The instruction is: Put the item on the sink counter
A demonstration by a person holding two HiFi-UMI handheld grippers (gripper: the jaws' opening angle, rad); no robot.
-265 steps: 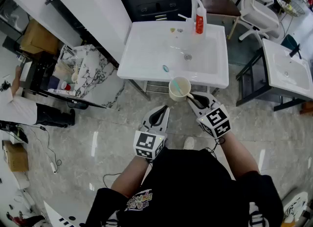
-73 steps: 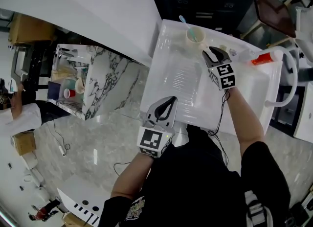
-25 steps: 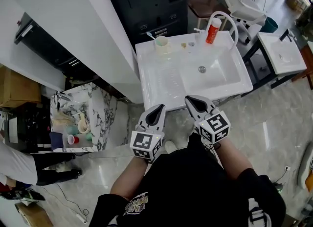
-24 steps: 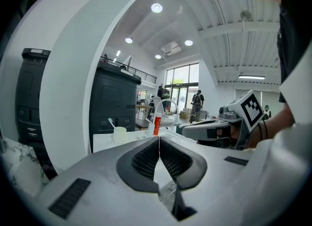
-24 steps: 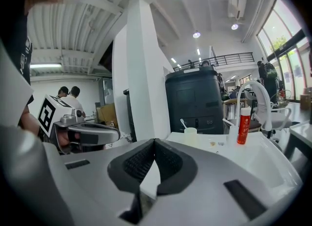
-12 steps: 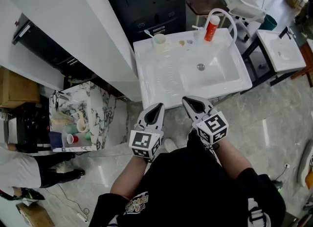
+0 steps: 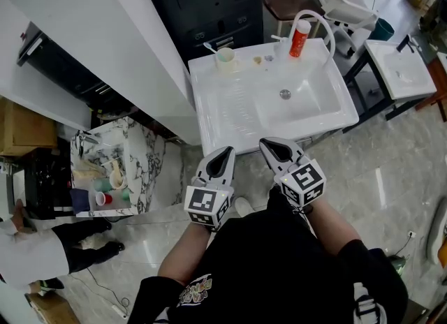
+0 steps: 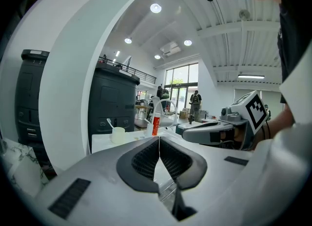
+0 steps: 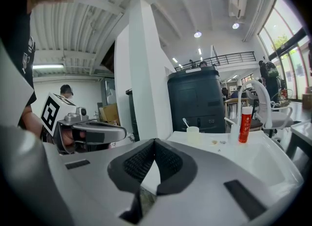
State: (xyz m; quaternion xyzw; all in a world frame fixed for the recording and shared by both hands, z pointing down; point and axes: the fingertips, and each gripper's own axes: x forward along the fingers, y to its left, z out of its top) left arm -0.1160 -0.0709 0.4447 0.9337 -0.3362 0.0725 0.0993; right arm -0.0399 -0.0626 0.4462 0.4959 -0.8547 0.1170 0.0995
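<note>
A pale cup with a toothbrush in it (image 7: 225, 55) stands on the back left corner of the white sink counter (image 7: 216, 113); it also shows in the left gripper view (image 8: 117, 133) and the right gripper view (image 9: 193, 133). My left gripper (image 7: 225, 155) is held in front of the sink's near edge, jaws shut with nothing in them (image 8: 159, 139). My right gripper (image 7: 274, 146) hangs beside it, also shut and empty (image 9: 154, 141). Both are well short of the cup.
A red-and-white tube (image 7: 299, 38) and a curved white faucet (image 7: 312, 22) stand at the sink's back right. A marble-topped cart with cups (image 7: 115, 176) is to the left, a dark cabinet (image 7: 202, 1) behind, a second sink (image 7: 398, 68) to the right.
The cup went from my right gripper to the sink's back left corner. Over the last second both grippers stay shut near the sink's front edge; the view shifts slightly.
</note>
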